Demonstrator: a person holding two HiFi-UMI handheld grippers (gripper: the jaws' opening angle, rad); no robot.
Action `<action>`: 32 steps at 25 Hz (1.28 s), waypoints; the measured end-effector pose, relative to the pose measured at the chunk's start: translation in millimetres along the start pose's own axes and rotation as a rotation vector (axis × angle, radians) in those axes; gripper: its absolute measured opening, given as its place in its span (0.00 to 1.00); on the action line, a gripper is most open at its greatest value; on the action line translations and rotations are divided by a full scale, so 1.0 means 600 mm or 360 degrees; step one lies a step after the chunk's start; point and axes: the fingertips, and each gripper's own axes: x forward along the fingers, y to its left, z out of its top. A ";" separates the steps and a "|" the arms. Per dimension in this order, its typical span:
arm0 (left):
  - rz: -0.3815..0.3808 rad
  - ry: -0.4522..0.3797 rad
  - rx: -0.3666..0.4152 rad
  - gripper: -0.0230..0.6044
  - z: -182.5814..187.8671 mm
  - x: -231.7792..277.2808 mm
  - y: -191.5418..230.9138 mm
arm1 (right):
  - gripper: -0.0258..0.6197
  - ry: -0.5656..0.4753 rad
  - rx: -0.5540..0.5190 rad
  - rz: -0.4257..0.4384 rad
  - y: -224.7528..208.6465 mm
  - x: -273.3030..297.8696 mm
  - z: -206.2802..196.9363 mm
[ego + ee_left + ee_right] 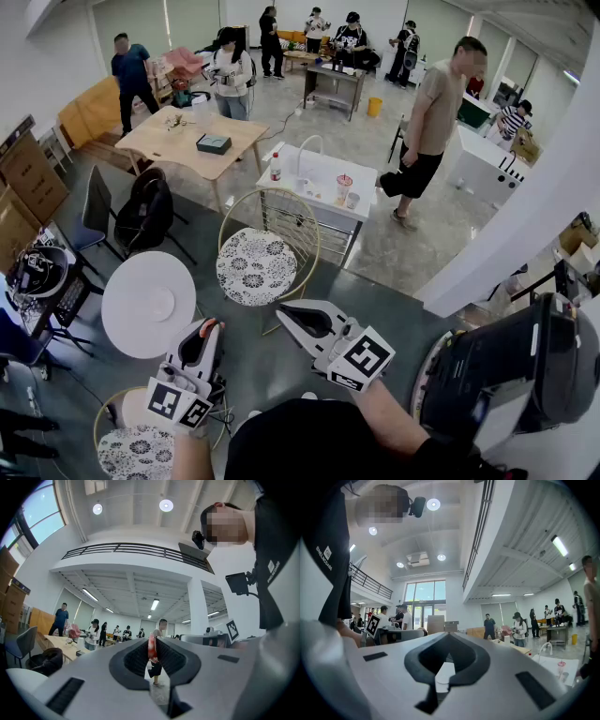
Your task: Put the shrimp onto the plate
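Note:
A small red-and-white shrimp (152,648) is pinched between the dark pads of my left gripper (152,641), which is shut on it. In the head view the shrimp (214,324) shows as an orange tip at the end of the left gripper (211,328), held low just right of a white round tabletop (150,305) with a faint disc at its middle. I cannot tell whether that disc is the plate. My right gripper (281,309) hovers to the right of the left one, shut with nothing in it. The right gripper view shows its jaws (449,637) meeting at the tips.
A gold-framed chair with a floral cushion (255,265) stands just beyond the grippers, and a second floral seat (141,450) is at bottom left. Black equipment (506,375) fills the right side. Farther off are a wooden table (192,141), a white table (319,178) and several standing people.

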 end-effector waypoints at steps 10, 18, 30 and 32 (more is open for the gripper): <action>0.0030 0.0012 -0.0047 0.11 -0.014 0.026 -0.009 | 0.06 0.0005 0.0004 0.0027 -0.033 -0.018 0.000; 0.0086 0.0030 -0.0048 0.11 -0.033 0.042 -0.027 | 0.06 -0.0047 0.0119 0.0060 -0.066 -0.036 -0.009; 0.0146 0.0099 -0.0051 0.11 -0.078 0.065 -0.043 | 0.06 -0.0021 0.0235 0.0044 -0.110 -0.064 -0.054; 0.0146 0.0095 -0.0061 0.11 -0.082 0.072 -0.035 | 0.06 -0.0014 0.0235 0.0051 -0.115 -0.057 -0.058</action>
